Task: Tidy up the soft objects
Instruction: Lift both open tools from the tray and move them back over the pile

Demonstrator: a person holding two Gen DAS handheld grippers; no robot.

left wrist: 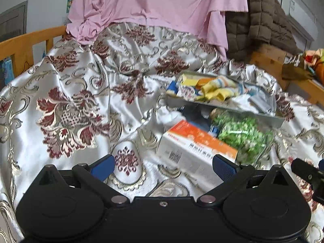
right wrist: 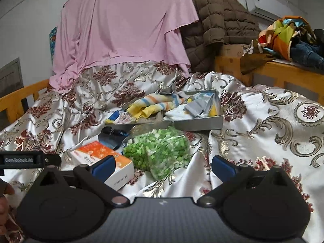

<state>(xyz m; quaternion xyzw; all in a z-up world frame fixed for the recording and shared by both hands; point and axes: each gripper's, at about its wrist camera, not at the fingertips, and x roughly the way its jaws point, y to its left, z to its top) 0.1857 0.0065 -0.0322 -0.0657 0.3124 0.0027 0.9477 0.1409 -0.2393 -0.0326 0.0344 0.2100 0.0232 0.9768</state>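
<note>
Both wrist views low over the bedspread (left wrist: 81,85), facing forward, sharing the grey tray (right wrist: 200,122)

My things sit on a bed (right wrist: 263,121) with a shiny white cover full of dark red flowers. A flat grey tray (right wrist: 199,123) lies on it, far from me, near the middle. Just in front of the tray lies 1 clear bag of little green bits (right wrist: 160,151). To the left of the bag, touching it, lies 1 orange and white box (right wrist: 105,160). A dark thing (right wrist: 110,134) lies behind the box; I cannot tell what it is. A pink cloth (right wrist: 121,26) hangs down over the far end.
</note>
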